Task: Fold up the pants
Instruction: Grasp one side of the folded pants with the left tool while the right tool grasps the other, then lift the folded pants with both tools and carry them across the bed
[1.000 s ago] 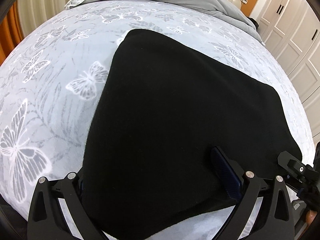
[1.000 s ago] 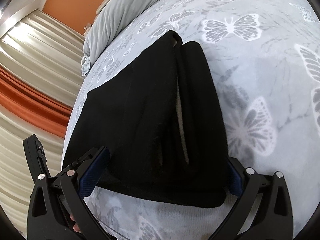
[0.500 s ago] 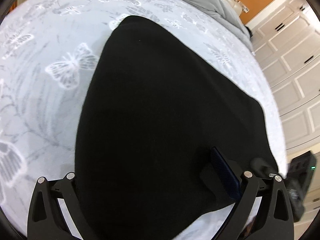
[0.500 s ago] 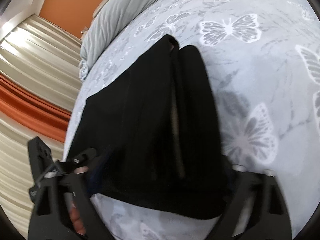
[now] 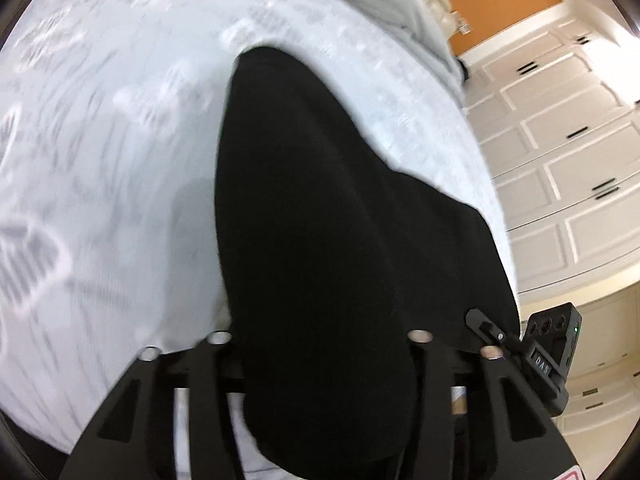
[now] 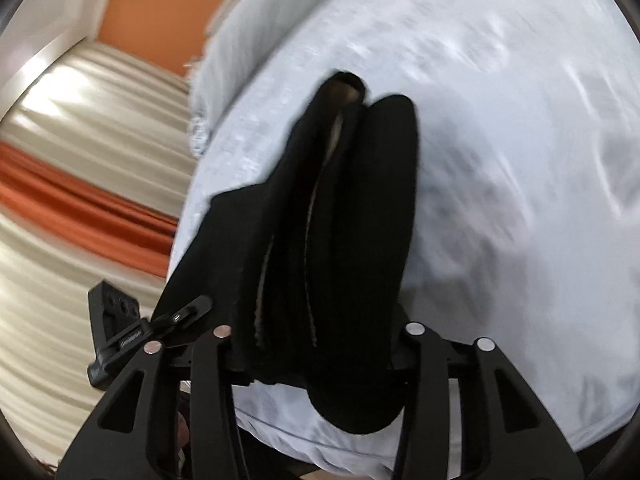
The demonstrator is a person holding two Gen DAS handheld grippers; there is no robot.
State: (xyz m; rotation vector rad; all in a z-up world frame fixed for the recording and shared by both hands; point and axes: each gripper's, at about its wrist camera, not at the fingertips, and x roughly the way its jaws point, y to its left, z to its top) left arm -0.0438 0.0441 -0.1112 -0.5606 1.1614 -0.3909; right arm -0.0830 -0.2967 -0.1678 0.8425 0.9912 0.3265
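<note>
The black pants (image 5: 328, 220) lie folded on the butterfly-print bed sheet (image 5: 100, 160). My left gripper (image 5: 320, 344) is shut on their near edge, which bunches between the fingers and lifts off the bed. In the right wrist view the pants (image 6: 344, 220) show stacked layers with a pale lining along the side. My right gripper (image 6: 320, 340) is shut on the near end of that stack. The other gripper shows at the edge of each view (image 5: 548, 356) (image 6: 120, 332). Both views are motion-blurred.
A grey duvet (image 5: 400, 4) lies at the head of the bed. White wardrobe doors (image 5: 568, 160) stand past the bed's right side. Cream and orange curtains (image 6: 80, 200) hang on the other side. The bed sheet (image 6: 520, 160) spreads to the right.
Both grippers have closed from open onto the near edge of the pants. The edge has risen off the bed, and both cameras have tilted up and moved fast.
</note>
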